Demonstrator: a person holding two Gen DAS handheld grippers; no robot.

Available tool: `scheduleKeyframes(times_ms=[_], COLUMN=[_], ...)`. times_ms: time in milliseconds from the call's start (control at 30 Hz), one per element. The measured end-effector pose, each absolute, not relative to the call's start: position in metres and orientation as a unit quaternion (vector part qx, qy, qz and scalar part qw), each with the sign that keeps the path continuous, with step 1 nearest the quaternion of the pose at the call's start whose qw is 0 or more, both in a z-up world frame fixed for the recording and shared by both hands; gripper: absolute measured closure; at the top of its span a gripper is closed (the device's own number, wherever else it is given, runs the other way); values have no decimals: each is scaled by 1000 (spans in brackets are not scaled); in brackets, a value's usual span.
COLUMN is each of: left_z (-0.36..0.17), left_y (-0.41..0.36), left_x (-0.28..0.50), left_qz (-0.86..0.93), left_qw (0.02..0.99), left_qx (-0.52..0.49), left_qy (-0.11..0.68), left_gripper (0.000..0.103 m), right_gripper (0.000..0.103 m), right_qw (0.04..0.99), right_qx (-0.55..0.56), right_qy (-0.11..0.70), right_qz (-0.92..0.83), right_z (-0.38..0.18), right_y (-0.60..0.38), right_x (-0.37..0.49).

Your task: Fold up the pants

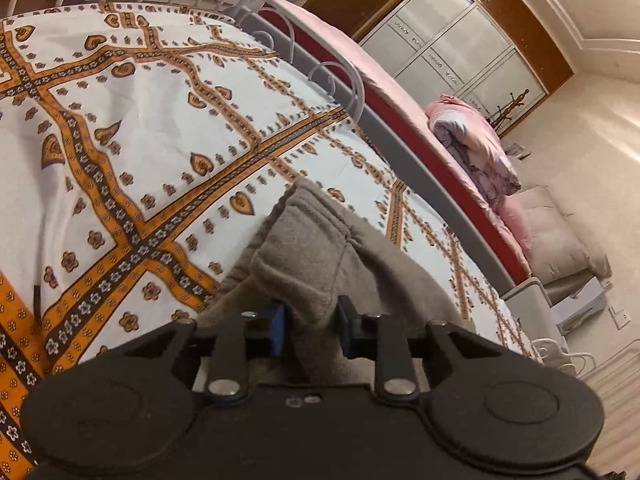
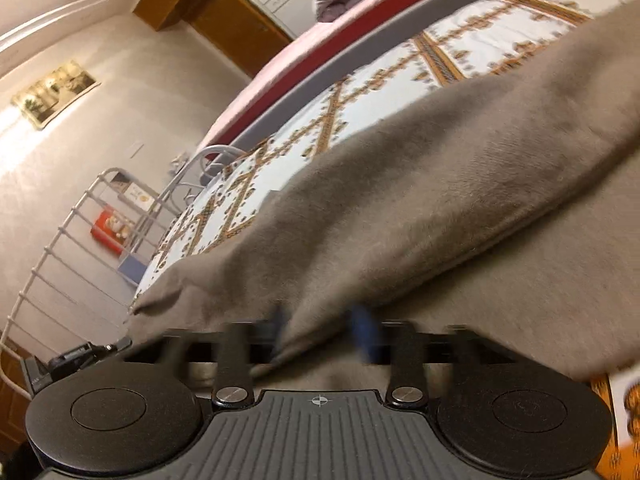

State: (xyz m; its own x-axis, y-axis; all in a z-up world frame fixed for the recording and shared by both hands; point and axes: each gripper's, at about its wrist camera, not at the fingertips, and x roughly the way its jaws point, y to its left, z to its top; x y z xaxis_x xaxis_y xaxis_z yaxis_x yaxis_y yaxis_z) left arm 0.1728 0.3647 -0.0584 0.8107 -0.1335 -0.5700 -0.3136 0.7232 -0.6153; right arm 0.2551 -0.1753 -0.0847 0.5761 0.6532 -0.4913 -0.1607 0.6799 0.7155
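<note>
The grey pants [image 2: 400, 200] lie on the patterned bedspread [image 1: 140, 120], long axis running lower left to upper right. Left gripper [image 1: 311, 322] and right gripper [image 2: 320, 334] each pinch a fold of their cloth.

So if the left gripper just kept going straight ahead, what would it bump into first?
The left gripper is already clamped on the grey pants; straight ahead, it would probably meet the patterned bedspread next, though depth is unclear.

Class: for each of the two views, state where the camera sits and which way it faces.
Left wrist: behind the left gripper, facing along its blue fingers over the grey fleece pants and orange-patterned white bedsheet.
Right wrist: behind the right gripper, low over the pants, facing the white metal bed rail.
Shared: pants, sheet, pink mattress.
</note>
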Motion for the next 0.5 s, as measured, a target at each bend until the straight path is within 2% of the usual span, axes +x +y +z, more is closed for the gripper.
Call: scheduleKeyframes(times_ms=[67, 200, 300, 500], left_z=[-61, -62, -60, -69], left_y=[365, 362, 358, 363], left_x=[173, 175, 174, 183], left_qz=[55, 70, 78, 72], left_qw=[877, 882, 889, 878], left_qx=[-367, -344, -331, -368], left_qy=[306, 313, 308, 297], left_gripper=[86, 75, 74, 72], right_gripper=[33, 33, 34, 51], right_qw=[828, 822, 820, 789], right_qx=[326, 343, 348, 418], right_qy=[391, 392, 392, 392], right_qz=[235, 230, 230, 222], right_z=[-86, -89, -90, -104], right_y=[-175, -174, -172, -178], right_x=[254, 260, 268, 279])
